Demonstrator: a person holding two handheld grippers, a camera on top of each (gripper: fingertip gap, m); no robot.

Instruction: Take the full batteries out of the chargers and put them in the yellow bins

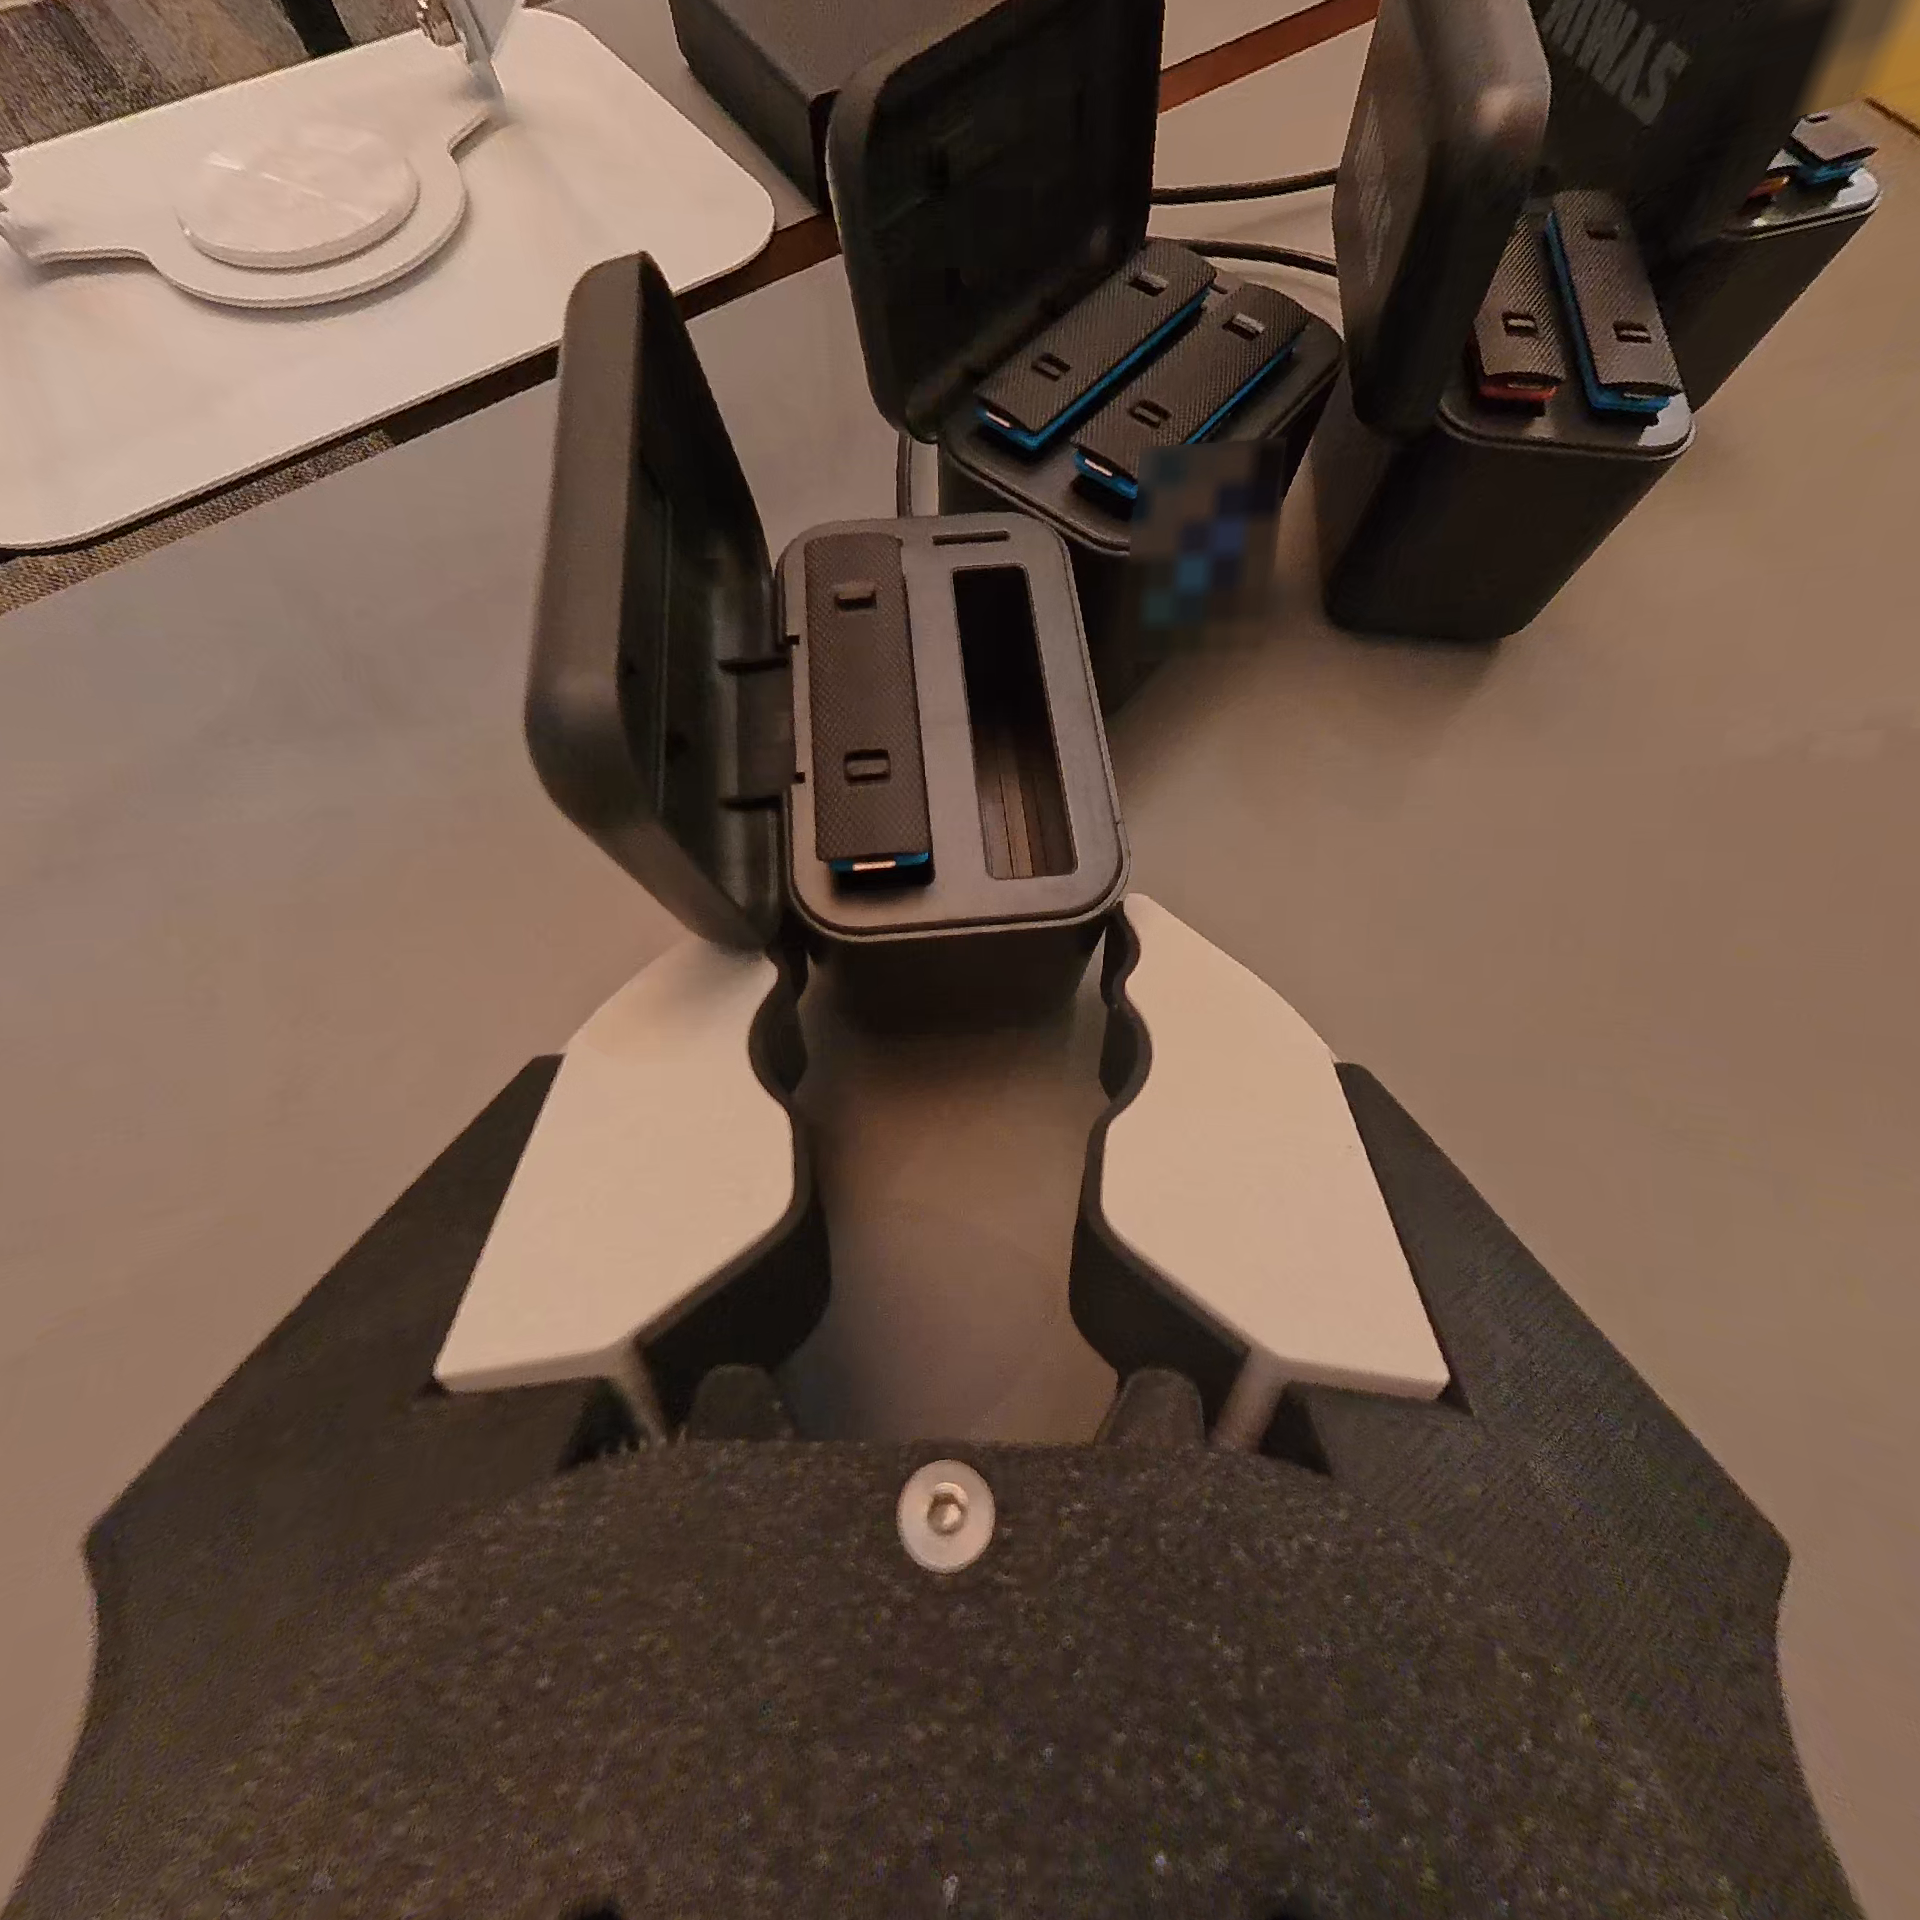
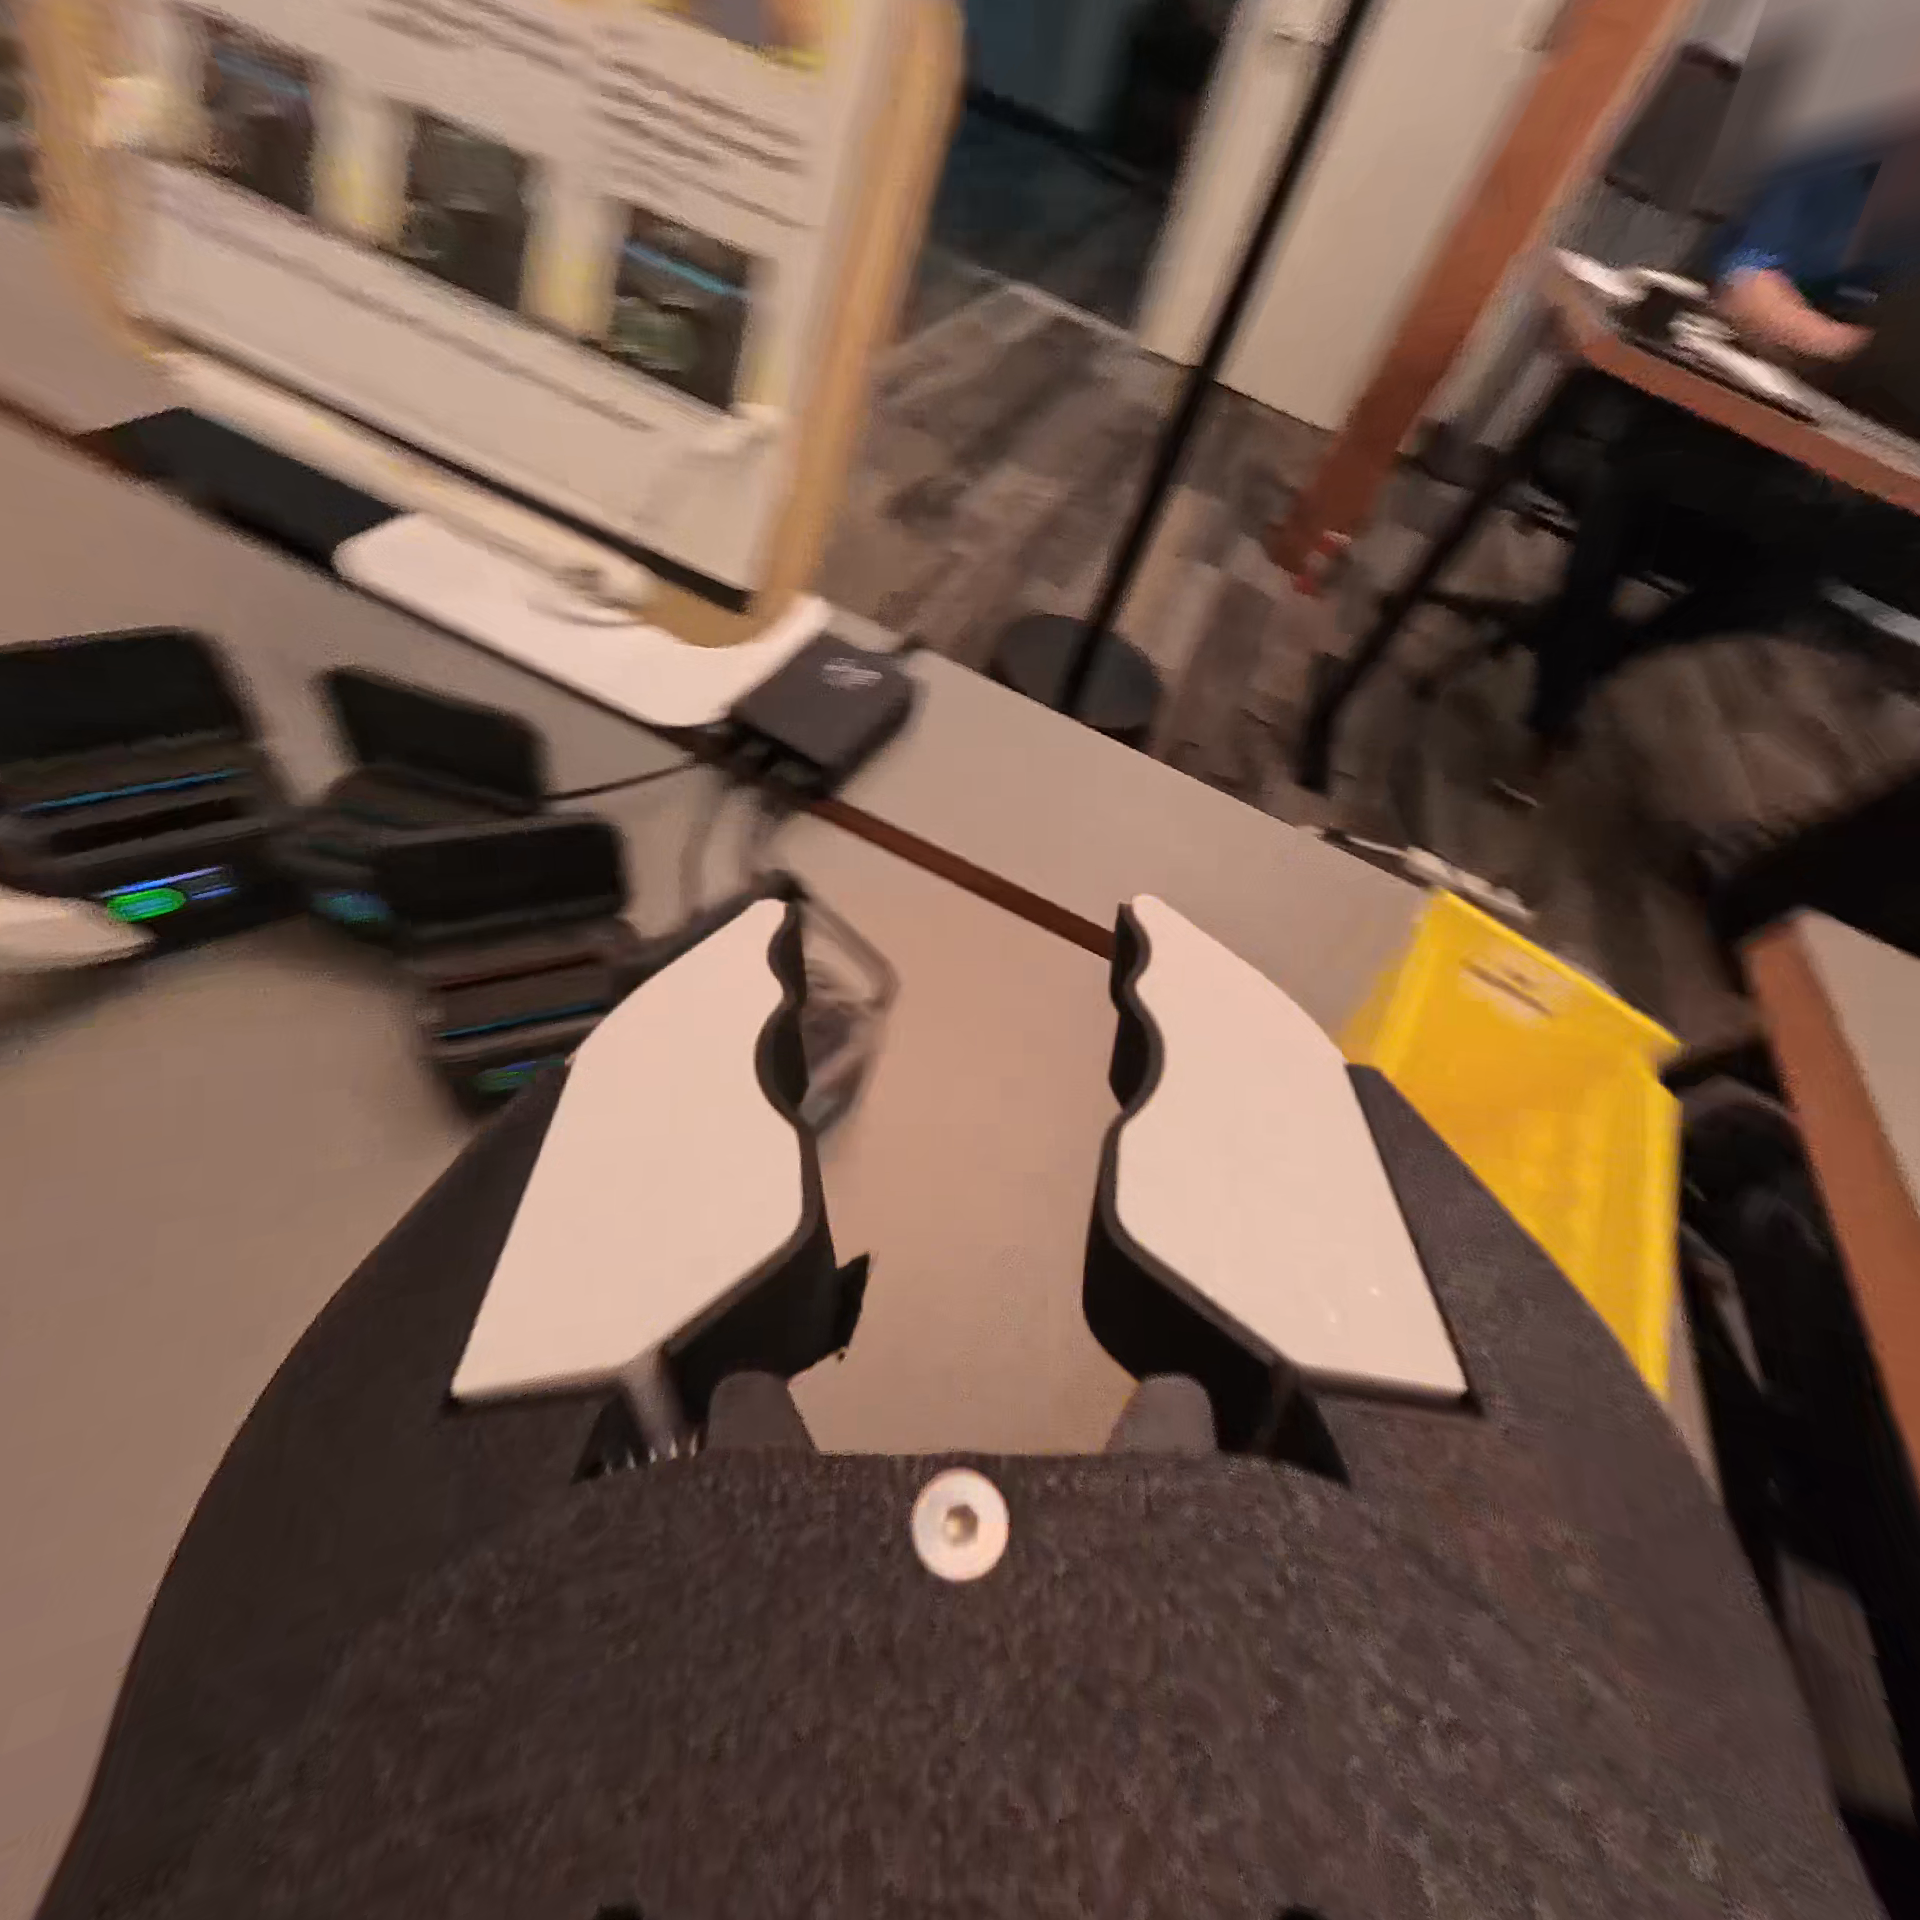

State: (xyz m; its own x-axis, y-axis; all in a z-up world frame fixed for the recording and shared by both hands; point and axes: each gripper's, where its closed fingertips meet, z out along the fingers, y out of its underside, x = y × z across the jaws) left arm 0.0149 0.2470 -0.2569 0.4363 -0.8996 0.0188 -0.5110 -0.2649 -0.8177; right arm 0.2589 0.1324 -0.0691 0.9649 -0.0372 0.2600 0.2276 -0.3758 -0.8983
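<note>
A grey bench (image 1: 312, 935) with a brown wooden edge fills the near ground under warm, dim light, a pale mat (image 1: 582, 208) lying at its far side. Beyond it the floor (image 2: 997, 416) is grey patterned carpet, with a black stand pole (image 2: 1195, 436) on a round base. A second brown-edged table (image 2: 1766, 436) stands farther right, where a person's blue sleeve (image 2: 1787, 229) shows, blurred.

The right gripper (image 2: 956, 925) is held over the table (image 2: 987, 1091), fingers apart, nothing between them. A yellow bin (image 2: 1517, 1081) is seen at right; blurred chargers (image 2: 457, 894) at left.
</note>
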